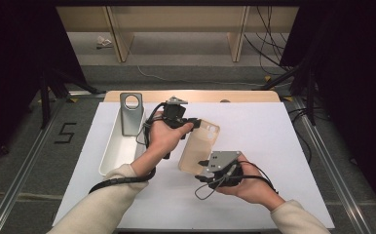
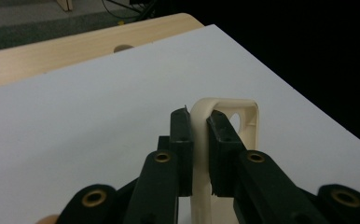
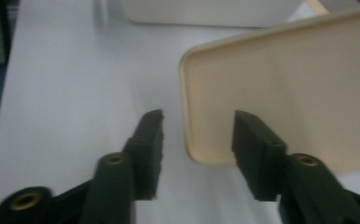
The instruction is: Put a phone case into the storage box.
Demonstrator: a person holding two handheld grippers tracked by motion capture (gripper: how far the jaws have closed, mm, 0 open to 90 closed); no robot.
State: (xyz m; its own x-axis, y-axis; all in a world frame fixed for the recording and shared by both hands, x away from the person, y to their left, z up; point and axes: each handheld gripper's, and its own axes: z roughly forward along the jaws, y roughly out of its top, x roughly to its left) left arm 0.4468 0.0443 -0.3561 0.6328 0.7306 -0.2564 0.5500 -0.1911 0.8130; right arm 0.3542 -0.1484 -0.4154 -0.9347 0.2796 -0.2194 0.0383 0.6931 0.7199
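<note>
White sheet-covered table, bare toward three o'clock, white oblong tray at nine. Cream translucent plastic phone case, round-cornered, pinched at its edge by left gripper. Right gripper parted around the corner, no pressing.

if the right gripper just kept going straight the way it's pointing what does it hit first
Most likely the cream phone case. In the right gripper view its rounded corner edge sits between the open jaws of the right gripper, apart from both pads, so it would slide deeper in. Beyond lies the white tray; depth is hard to judge.
</note>
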